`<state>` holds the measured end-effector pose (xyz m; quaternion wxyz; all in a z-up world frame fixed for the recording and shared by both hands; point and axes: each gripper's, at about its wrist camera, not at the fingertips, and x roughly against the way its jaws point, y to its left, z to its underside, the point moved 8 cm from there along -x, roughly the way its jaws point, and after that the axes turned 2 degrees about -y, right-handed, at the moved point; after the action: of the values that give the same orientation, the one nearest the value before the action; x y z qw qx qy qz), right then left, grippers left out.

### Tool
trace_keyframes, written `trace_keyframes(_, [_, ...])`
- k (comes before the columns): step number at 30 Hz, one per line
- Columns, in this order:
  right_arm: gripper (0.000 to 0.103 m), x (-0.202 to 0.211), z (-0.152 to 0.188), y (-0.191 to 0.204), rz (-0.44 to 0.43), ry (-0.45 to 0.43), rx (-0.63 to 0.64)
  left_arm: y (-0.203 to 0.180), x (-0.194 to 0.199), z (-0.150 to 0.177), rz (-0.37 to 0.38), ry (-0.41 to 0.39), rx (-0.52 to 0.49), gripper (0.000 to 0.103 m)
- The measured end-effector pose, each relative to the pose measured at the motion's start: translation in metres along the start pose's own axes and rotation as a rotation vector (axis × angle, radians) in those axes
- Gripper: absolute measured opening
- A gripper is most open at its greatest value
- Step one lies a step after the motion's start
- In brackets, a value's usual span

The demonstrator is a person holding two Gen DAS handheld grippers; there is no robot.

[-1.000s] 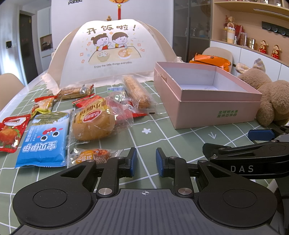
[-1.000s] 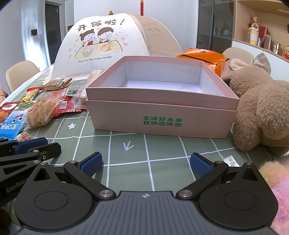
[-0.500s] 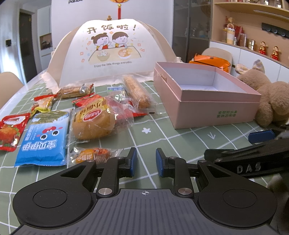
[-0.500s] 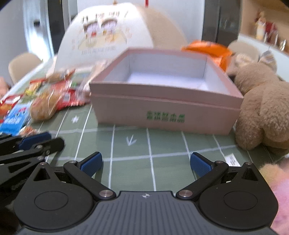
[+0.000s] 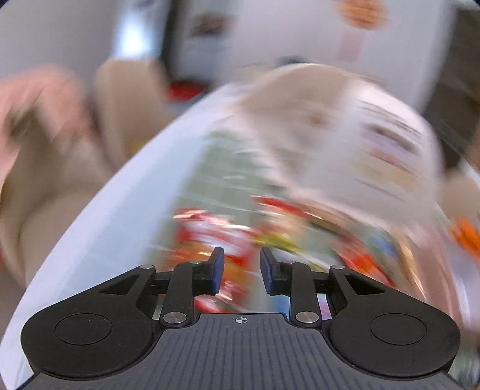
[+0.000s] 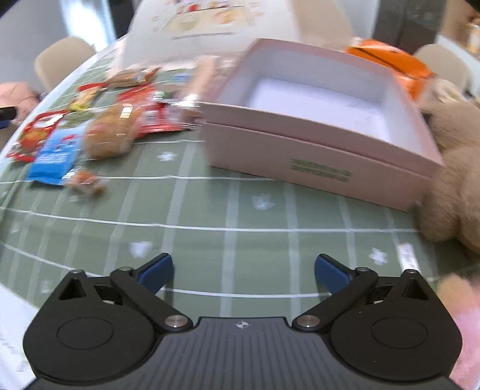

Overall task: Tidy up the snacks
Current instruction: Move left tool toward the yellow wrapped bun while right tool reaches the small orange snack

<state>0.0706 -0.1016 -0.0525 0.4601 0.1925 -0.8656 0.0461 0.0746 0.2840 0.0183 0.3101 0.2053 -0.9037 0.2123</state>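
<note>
The left wrist view is badly motion-blurred. My left gripper (image 5: 241, 270) hangs tilted over the snack pile, above a blurred red packet (image 5: 216, 231). Its jaws stand a narrow gap apart and are opening, with nothing gripped. My right gripper (image 6: 243, 271) hovers over bare green tablecloth in front of the empty pink box (image 6: 318, 156). Its jaws are wide, closing a little, with nothing between them. Left of the box lie the snacks: a blue packet (image 6: 55, 156), a wrapped bun (image 6: 111, 135), red packets (image 6: 156, 117) and a small wrapped piece (image 6: 85, 180).
A folding food cover (image 6: 210, 18) stands behind the snacks. A brown teddy bear (image 6: 450, 186) leans against the box's right side, with an orange bag (image 6: 387, 63) behind it. A pink fluffy thing (image 6: 462, 315) is at the lower right. The white table edge (image 5: 120, 195) and a beige chair (image 6: 60, 60) lie left.
My left gripper swung fast to the left over the snacks and rolled, leaving the right view's lower left. My right gripper rose, tipped downward, and its jaws narrowed slightly.
</note>
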Motion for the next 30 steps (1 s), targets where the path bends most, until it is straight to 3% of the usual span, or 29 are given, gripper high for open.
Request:
trace_keyframes(2, [0.094,0.014,-0.015,0.022,-0.047,-0.033,0.029,0.031,-0.031,-0.013,-0.031,0.047,0.065,0.030])
trace_keyframes(6, [0.094,0.028,-0.047,0.066,-0.068,-0.105,0.161,0.030,-0.067,-0.012,0.003,0.116,-0.045,0.029])
trace_keyframes(9, [0.094,0.021,-0.070,0.095,-0.086,-0.109,0.222,0.010,-0.060,-0.002,0.051,0.085,-0.194,0.029])
trace_keyframes(14, [0.093,-0.018,-0.079,0.124,-0.143,-0.067,0.271,-0.011,-0.027,0.033,0.150,0.124,-0.359,0.027])
trace_keyframes(16, [0.080,-0.035,-0.078,0.125,-0.146,-0.039,0.258,-0.016,-0.019,0.048,0.173,0.166,-0.401,0.025])
trace_keyframes(18, [0.053,-0.047,-0.076,0.129,-0.150,-0.007,0.266,-0.021,-0.009,0.065,0.224,0.214,-0.409,0.025])
trace_keyframes(20, [0.041,-0.045,-0.070,0.127,-0.180,0.019,0.261,-0.024,0.001,0.078,0.260,0.244,-0.384,0.025])
trace_keyframes(22, [0.038,-0.036,-0.061,0.129,-0.212,0.030,0.266,-0.023,0.013,0.078,0.263,0.226,-0.328,0.025])
trace_keyframes(26, [0.033,-0.023,-0.033,0.121,-0.243,0.066,0.254,-0.022,0.035,0.051,0.234,0.111,-0.211,0.025])
trace_keyframes(30, [0.033,-0.008,-0.016,0.112,-0.226,0.049,0.253,-0.066,0.048,0.021,0.335,0.013,-0.255,0.025])
